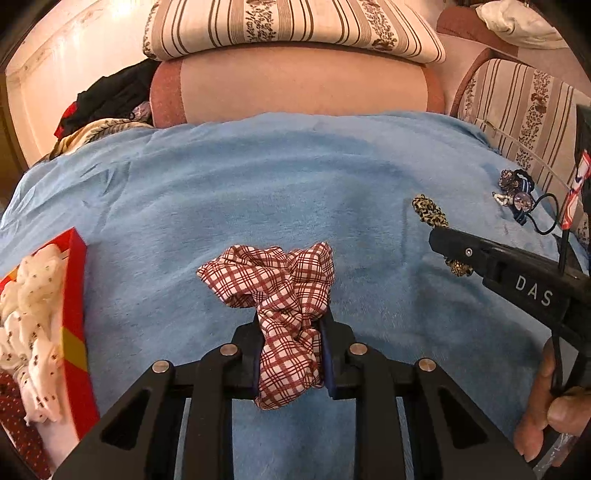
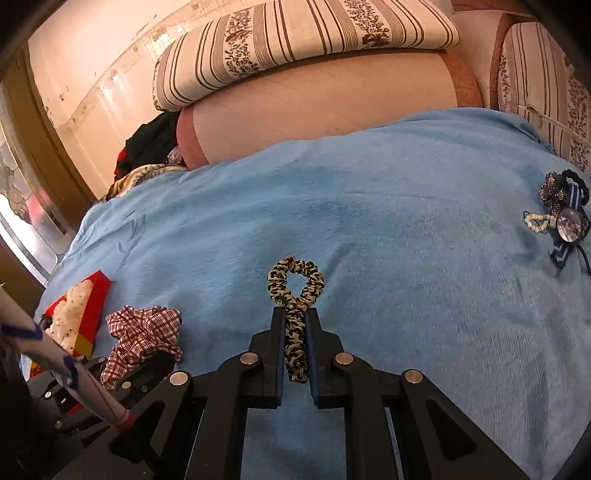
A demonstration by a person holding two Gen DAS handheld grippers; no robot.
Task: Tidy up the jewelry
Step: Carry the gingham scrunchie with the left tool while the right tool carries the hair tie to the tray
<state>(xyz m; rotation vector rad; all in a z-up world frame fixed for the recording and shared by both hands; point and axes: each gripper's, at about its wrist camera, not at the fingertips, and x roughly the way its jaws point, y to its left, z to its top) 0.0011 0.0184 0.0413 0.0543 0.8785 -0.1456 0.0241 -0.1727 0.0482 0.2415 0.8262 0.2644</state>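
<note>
The red-and-white plaid scrunchie [image 1: 280,295], crumpled, sits clamped in the left tongs [image 1: 291,325] above a blue fleece blanket [image 1: 258,184] on the bed. The right tongs [image 2: 295,332] pinch a leopard-print scrunchie [image 2: 295,295]. A red box [image 1: 75,314] lies left; striped floral cushions [image 1: 295,26] line the pink wall [image 1: 74,55].

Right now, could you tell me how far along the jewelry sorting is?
Roughly midway. Done: the red box already holds a white dotted scrunchie. In hand: the left gripper clamps the plaid scrunchie, and the right gripper clamps the leopard scrunchie. Left: a cluster of hair ties and beads lies on the blue blanket.
</note>
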